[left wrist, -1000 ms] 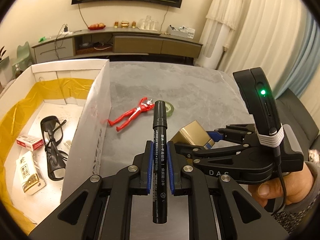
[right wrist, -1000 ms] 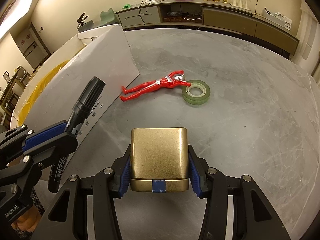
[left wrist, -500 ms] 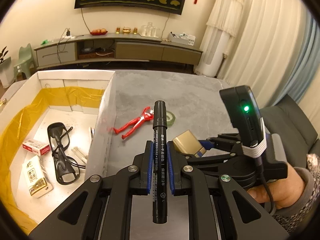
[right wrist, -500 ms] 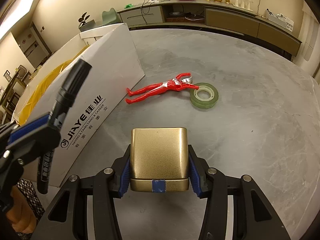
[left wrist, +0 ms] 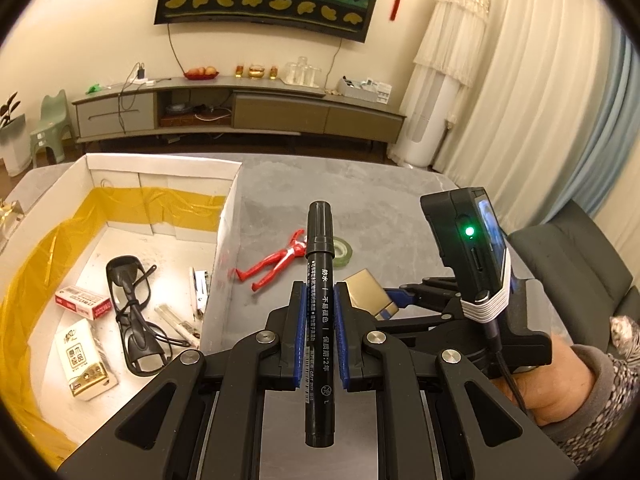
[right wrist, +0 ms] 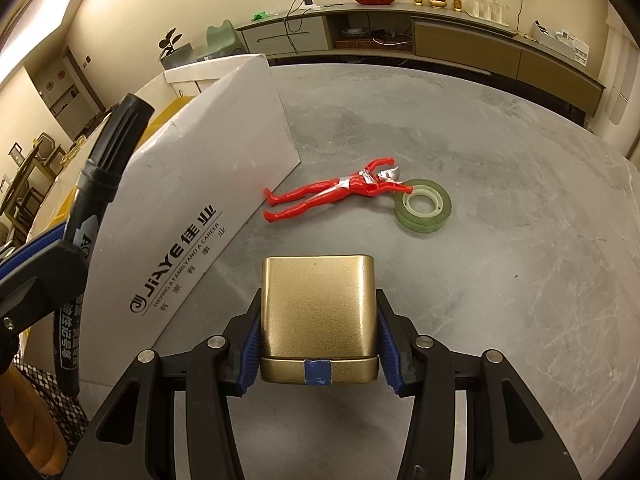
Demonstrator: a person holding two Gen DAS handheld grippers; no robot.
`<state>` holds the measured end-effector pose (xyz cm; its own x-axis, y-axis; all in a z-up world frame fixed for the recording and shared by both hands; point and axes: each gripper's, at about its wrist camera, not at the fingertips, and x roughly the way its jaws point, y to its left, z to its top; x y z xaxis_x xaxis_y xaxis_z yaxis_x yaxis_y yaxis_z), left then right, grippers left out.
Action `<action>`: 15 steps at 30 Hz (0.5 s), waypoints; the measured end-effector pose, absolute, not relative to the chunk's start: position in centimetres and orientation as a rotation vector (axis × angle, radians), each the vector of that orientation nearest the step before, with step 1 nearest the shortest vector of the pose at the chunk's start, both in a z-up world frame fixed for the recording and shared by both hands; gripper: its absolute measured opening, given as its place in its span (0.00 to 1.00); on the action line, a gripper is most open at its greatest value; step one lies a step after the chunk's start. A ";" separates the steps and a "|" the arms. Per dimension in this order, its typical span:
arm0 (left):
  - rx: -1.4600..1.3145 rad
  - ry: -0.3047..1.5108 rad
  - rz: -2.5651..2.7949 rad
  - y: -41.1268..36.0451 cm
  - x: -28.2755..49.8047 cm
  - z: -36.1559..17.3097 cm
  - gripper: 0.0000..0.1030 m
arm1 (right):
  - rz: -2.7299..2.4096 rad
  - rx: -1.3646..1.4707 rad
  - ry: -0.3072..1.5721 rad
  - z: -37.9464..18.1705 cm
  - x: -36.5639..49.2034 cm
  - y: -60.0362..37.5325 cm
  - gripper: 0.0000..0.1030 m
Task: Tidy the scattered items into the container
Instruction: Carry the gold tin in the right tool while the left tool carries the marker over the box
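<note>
My left gripper (left wrist: 319, 292) is shut on a black marker (left wrist: 319, 280), held above the table just right of the white cardboard box (left wrist: 224, 240). The marker also shows in the right wrist view (right wrist: 100, 184). My right gripper (right wrist: 318, 312) is shut on a gold tin (right wrist: 318, 312), held over the grey table; the tin also shows in the left wrist view (left wrist: 370, 292). A red toy figure (right wrist: 340, 192) and a green tape roll (right wrist: 424, 210) lie on the table beside the box's right wall.
The box holds black glasses (left wrist: 132, 308), a red-and-white pack (left wrist: 82, 302), a tissue pack (left wrist: 82, 360) and small items, with yellow lining (left wrist: 24, 280). A dark chair (left wrist: 580, 272) stands at the table's right. A TV cabinet (left wrist: 240, 108) is at the back.
Both grippers have risen with their loads. The left gripper's view has tilted up, showing more of the box's inside. The marker now stands higher beside the box wall in the right wrist view.
</note>
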<state>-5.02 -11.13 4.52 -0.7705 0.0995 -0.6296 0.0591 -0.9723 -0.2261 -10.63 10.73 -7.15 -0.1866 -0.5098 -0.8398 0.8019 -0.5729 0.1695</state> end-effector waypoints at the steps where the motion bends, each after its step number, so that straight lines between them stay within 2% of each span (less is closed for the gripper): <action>1: -1.051 -0.366 2.914 -11.2 -5.0 4.7 0.13 | -1.877 1.160 0.390 -7.1 -10.6 10.6 0.49; 15: -0.973 -0.383 2.930 -11.6 -3.8 6.5 0.13 | -1.889 1.138 0.363 -6.1 -10.7 9.6 0.49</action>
